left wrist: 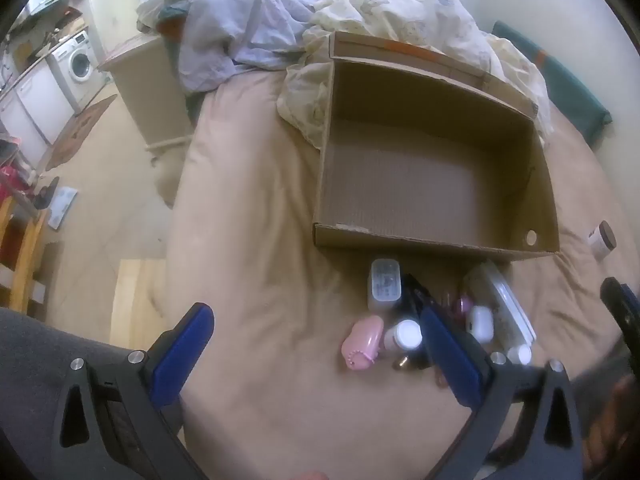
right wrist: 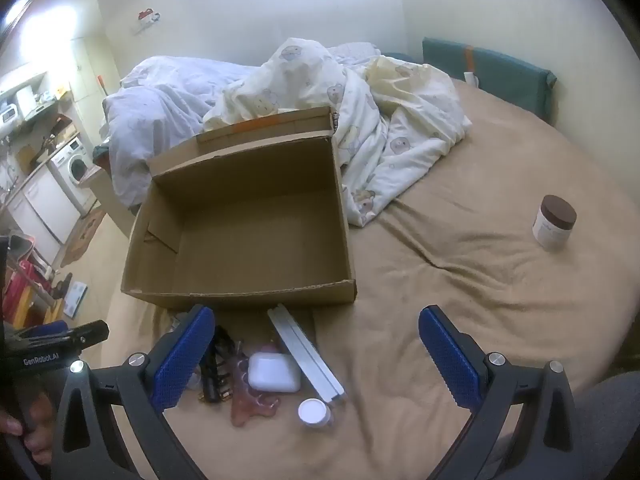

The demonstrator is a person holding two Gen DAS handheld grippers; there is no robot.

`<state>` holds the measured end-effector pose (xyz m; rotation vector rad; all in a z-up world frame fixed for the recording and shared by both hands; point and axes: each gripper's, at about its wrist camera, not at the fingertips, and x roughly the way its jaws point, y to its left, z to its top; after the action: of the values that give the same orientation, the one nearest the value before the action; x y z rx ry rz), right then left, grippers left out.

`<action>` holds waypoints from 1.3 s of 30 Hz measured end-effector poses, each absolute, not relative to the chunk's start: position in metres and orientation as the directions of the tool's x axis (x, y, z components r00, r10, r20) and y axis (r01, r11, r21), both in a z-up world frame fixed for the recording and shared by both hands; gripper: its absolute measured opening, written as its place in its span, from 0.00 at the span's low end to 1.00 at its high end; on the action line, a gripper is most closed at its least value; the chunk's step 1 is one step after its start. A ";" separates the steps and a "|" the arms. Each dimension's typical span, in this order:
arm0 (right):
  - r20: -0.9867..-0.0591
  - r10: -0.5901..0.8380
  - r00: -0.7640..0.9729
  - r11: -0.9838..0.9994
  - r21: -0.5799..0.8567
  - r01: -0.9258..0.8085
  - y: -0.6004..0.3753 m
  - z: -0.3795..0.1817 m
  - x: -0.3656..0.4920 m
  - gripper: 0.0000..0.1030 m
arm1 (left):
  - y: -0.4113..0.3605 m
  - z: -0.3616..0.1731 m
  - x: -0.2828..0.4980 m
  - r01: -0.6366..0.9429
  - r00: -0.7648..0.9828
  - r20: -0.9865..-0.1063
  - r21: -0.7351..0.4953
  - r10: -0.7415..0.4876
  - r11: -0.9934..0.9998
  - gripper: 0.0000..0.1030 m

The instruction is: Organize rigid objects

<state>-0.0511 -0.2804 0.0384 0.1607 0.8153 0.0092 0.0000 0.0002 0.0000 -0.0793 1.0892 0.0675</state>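
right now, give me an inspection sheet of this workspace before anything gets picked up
surface: tan bed sheet, wrinkled, rumpled duvets at the far end.
job's things: open cardboard box, nothing in it; in front of it a pile: white earbud case, long white flat box, white-capped small jar, pink case, clear-lidded container, dark items. Brown-lidded jar stands apart, far right.
clutter: nothing seen beyond the bedding.
grippers: left gripper and right gripper both open, holding nothing.
cables: nothing seen.
surroundings: washing machine, counters, teal headboard cushion.
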 end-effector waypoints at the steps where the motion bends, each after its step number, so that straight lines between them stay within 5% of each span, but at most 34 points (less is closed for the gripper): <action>1: -0.726 0.071 0.684 0.988 0.147 0.054 -0.281 0.038 -0.051 1.00 | 0.001 0.000 0.000 -0.095 0.459 -0.888 -0.032 0.015 0.995 1.00; 39: -0.741 0.092 0.665 0.985 0.168 0.050 -0.279 0.036 -0.050 1.00 | 0.006 0.001 -0.004 -0.115 0.447 -0.894 -0.046 0.011 0.992 1.00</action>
<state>-0.0501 -0.2793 0.0364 0.1800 0.8438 0.0239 -0.0038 0.0056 0.0006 -0.1049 1.1049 0.0779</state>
